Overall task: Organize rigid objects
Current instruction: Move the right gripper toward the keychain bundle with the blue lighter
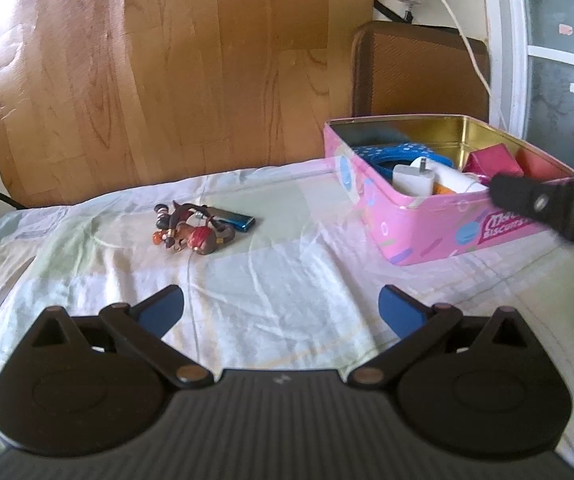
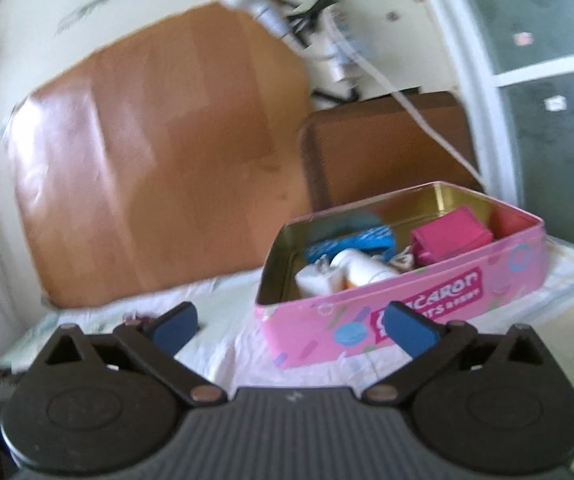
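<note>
Both the left gripper (image 1: 281, 304) and right gripper (image 2: 293, 322) are spread wide, holding nothing. The pink tin (image 1: 419, 224) sits at two o'clock, the toy figure (image 1: 191, 232) at eleven.

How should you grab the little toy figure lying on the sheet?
Probably from above, closing across the toy figure's narrow middle. It lies flat, limbs sprawling, against the blue lighter, so a side approach would likely bump that. The left gripper is open and nearest.
</note>
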The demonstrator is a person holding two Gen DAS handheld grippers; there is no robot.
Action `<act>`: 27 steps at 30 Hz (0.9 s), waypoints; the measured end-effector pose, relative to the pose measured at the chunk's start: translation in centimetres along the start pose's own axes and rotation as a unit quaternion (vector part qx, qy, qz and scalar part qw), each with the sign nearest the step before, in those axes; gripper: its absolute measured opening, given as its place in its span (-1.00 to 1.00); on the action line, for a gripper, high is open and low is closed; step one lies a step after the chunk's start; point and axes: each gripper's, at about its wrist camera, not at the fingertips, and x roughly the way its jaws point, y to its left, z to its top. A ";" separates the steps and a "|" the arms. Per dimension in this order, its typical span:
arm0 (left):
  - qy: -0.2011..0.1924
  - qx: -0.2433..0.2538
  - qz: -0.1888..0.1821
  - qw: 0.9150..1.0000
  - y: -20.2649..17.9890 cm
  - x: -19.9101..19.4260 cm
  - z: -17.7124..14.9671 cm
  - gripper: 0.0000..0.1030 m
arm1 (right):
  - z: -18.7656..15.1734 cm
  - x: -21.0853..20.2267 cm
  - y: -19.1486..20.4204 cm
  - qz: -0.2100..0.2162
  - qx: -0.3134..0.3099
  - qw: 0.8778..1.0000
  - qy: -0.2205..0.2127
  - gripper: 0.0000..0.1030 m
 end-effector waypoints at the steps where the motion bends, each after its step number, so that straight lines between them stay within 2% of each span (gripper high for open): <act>1: 0.001 -0.002 0.002 1.000 0.2 0.1 -0.1 1.00 | 0.0 0.1 -0.2 -0.001 0.007 1.000 -0.001 1.00; 6: 0.014 -0.019 0.005 1.000 1.4 0.7 -0.4 1.00 | 0.0 0.5 -0.1 0.001 0.002 1.000 0.008 1.00; 10: 0.023 -0.034 0.014 0.999 2.4 1.1 -0.7 1.00 | -0.2 0.9 1.0 0.010 -0.024 1.000 0.013 1.00; 14: 0.029 -0.045 0.026 0.998 3.4 1.6 -0.9 1.00 | -0.7 1.3 2.4 0.036 -0.050 0.998 0.031 1.00; 21: 0.034 -0.070 0.040 0.996 6.1 2.4 -1.5 1.00 | -2.4 1.8 6.4 0.089 -0.147 0.983 0.059 0.99; 27: 0.047 -0.126 0.041 0.990 10.3 3.6 -2.3 1.00 | -3.7 2.7 8.1 0.111 -0.176 0.974 0.087 0.99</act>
